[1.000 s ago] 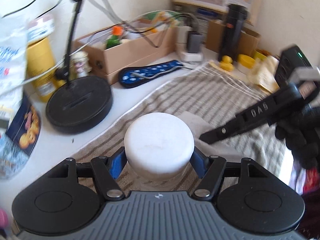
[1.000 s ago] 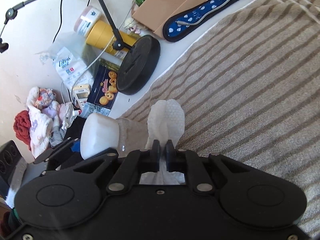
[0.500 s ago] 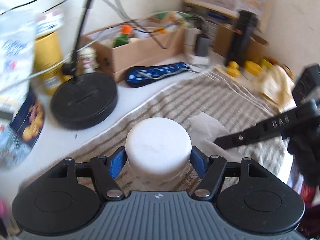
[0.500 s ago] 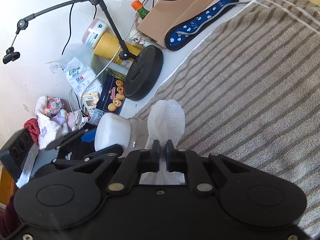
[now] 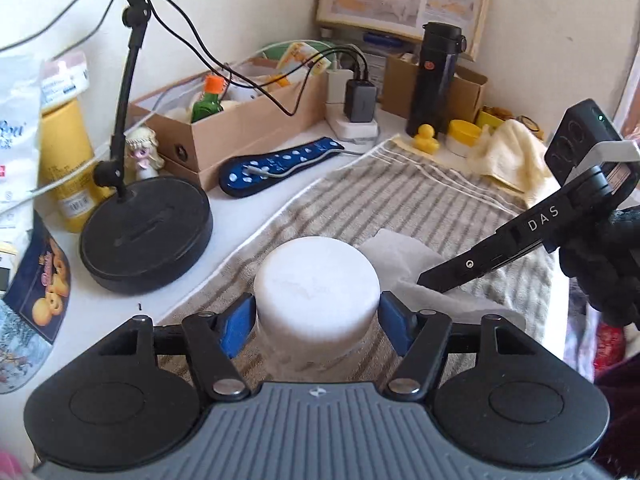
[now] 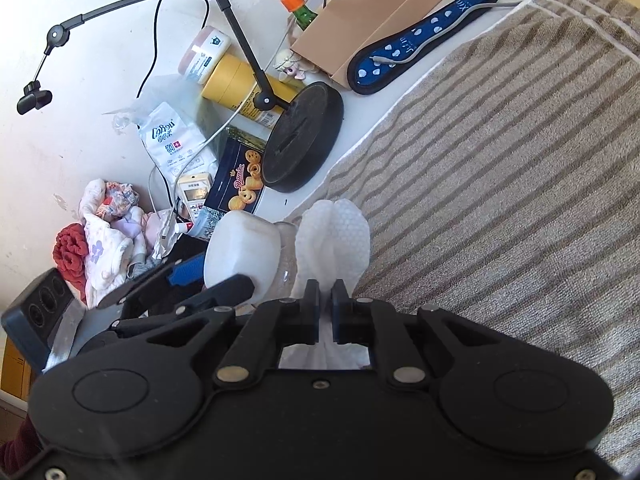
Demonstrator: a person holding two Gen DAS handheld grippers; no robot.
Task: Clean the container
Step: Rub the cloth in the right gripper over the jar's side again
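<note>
We have the container point(image 5: 316, 280) clamped in our left hand-held gripper point(image 5: 316, 320) above the striped towel point(image 5: 420, 204), and our right hand-held gripper point(image 6: 326, 294) pinching a white wipe point(image 6: 334, 240) against its clear side, where hard rubbing could twist it loose.

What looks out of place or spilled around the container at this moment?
Nothing stands out. The container sits between the left tongs, and the right tongs pinch a white wipe against its side. No spill shows on the striped towel.
</note>
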